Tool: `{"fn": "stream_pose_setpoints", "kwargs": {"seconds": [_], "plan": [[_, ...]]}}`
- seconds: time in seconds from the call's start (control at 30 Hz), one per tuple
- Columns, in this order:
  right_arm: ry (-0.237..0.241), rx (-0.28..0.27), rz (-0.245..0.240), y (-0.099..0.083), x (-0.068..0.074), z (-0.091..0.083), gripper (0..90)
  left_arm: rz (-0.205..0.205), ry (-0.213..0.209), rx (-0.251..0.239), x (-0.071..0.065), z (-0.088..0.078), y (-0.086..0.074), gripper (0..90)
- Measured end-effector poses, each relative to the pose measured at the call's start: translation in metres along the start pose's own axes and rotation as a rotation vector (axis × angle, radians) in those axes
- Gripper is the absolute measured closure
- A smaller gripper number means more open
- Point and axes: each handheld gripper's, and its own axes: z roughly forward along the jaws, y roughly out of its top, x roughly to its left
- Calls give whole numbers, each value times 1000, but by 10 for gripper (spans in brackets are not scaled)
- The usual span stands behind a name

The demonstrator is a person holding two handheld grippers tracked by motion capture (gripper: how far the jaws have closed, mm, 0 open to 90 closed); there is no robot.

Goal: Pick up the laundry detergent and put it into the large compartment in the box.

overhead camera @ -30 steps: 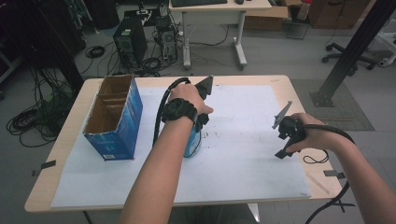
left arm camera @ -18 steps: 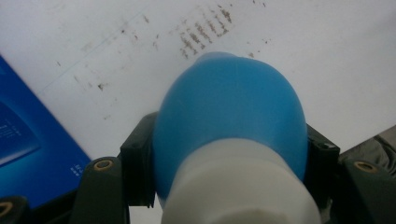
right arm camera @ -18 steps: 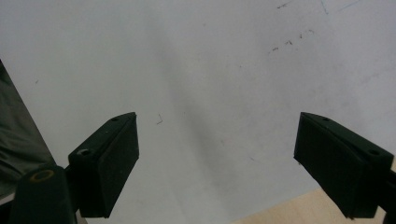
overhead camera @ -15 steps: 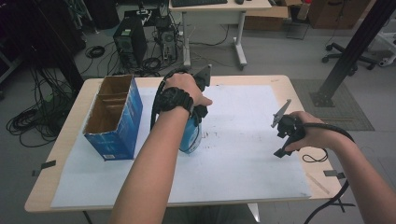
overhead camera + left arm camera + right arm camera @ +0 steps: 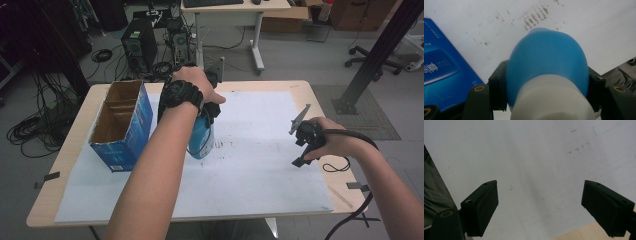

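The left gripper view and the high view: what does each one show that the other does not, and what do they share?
The left gripper view alone gives the grip up close: both black jaws press the sides of the blue bottle just above its white neck, with brown smudges on the sheet behind it.

The high view alone gives the open top of the blue box, the right gripper held over the sheet with nothing in it, and the table edge.

Both show the bottle, the box and the white sheet.
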Motion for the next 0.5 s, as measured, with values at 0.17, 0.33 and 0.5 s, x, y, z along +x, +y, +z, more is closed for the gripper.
{"fn": "stream_pose_setpoints", "kwargs": {"seconds": [0.17, 0.33, 0.5], "plan": [[-4, -2, 0, 1, -1, -3, 140, -4, 1, -4, 2, -7, 0, 376], [-6, -6, -1, 2, -1, -7, 140, 4, 5, -9, 2, -15, 0, 376], [-8, -10, -1, 3, -1, -9, 140, 13, 12, -15, 0, -24, 0, 376]]}}
